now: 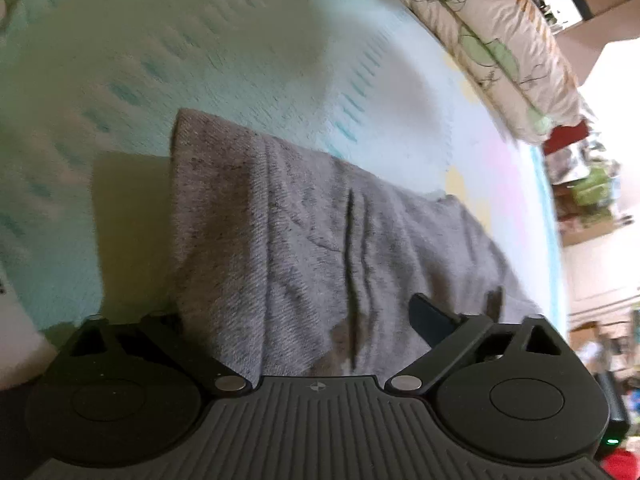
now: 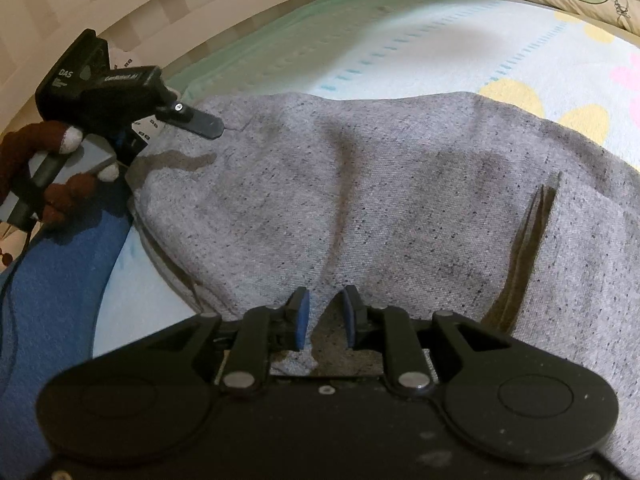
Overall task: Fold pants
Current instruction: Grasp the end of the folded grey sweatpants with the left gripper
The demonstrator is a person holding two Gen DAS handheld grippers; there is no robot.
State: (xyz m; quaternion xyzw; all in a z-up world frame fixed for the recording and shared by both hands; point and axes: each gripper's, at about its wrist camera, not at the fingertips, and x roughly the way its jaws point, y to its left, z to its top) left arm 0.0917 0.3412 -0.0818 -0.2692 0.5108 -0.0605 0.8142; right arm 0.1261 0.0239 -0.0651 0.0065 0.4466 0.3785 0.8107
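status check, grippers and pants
Left hand-held gripper open over grey pants. Right hand-held gripper narrowly parted, fabric between fingers, grip unclear. Nothing blocking on the bed sheet.

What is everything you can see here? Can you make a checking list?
Surface: bed sheet, pale with coloured spots.
Job's things: grey pants spread on the sheet, rumpled.
Clutter: nothing seen on the sheet.
Grippers: left gripper wide open astride the pants' edge; right gripper narrowly open over a fabric ridge.
Cables: thin dark cord near the gloved hand.
Surroundings: patterned pillow; blurred shelves.
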